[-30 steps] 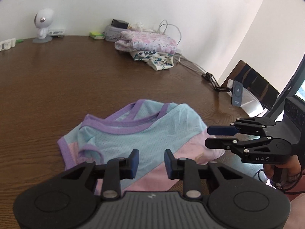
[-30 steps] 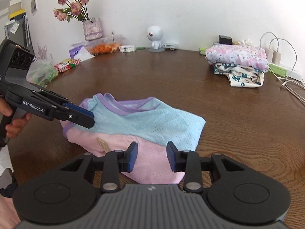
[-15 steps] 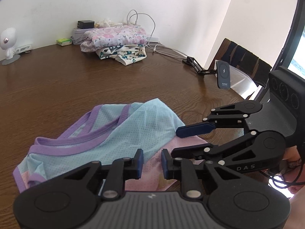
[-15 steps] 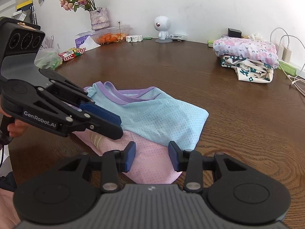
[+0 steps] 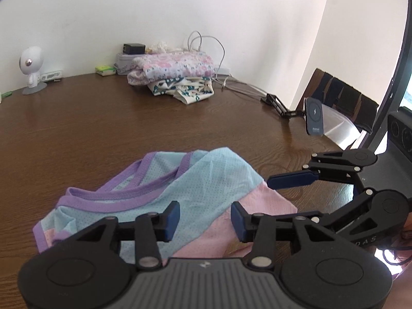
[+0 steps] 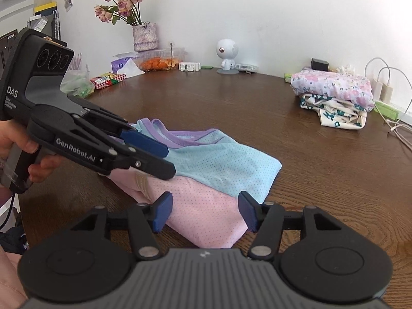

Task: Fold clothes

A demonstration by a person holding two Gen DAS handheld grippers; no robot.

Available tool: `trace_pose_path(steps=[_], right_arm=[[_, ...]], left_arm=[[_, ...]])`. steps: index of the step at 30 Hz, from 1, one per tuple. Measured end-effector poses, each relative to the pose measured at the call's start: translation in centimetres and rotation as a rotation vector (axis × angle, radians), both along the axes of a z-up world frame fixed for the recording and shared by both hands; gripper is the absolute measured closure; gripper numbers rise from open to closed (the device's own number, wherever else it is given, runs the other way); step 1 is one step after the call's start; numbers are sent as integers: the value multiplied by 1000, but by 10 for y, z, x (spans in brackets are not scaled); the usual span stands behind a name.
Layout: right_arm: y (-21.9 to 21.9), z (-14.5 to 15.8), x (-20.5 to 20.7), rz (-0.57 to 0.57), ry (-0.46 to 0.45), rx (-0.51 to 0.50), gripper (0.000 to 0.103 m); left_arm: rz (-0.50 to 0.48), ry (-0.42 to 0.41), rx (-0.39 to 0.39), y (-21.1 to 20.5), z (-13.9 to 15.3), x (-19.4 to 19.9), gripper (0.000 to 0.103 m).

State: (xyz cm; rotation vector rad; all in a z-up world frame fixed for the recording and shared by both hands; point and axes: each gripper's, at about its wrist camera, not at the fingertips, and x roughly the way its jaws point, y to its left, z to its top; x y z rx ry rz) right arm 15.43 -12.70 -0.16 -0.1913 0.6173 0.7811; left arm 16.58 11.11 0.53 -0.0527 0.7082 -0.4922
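Shirt (image 6: 221, 164) folded, neckline apparently toward far wall | left tongs (image 5: 204, 217), right tongs (image 6: 204, 212): just widened, empty

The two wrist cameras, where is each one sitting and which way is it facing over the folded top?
Left wrist: rides on the left gripper, looking forward and down over the folded top toward the clothes stack; the right gripper enters from the right. Its own jaws have just been opening, pressing nothing.
Right wrist: rides on the right gripper, looking over the top toward the flower vase; the left gripper, held by a hand, enters from the left. Its jaws have just been opening, empty.
Shared: the top, stack, white figurine and table.
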Motion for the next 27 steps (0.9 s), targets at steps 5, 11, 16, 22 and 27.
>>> trace_pose_path(steps=[5, 11, 16, 22, 27], right_arm=[[-9, 6, -10, -3, -14, 14, 45], [-7, -2, -5, -11, 5, 9, 45], [-4, -7, -4, 8, 17, 9, 48], [-2, -18, 0, 17, 52, -1, 55], [-3, -19, 0, 22, 51, 5, 54]], left_arm=[[-32, -20, -41, 4, 14, -21, 76], [-50, 4, 19, -14, 5, -27, 83], [6, 56, 15, -15, -10, -11, 87], [29, 73, 22, -14, -20, -4, 87], [22, 52, 44, -17, -20, -5, 86]])
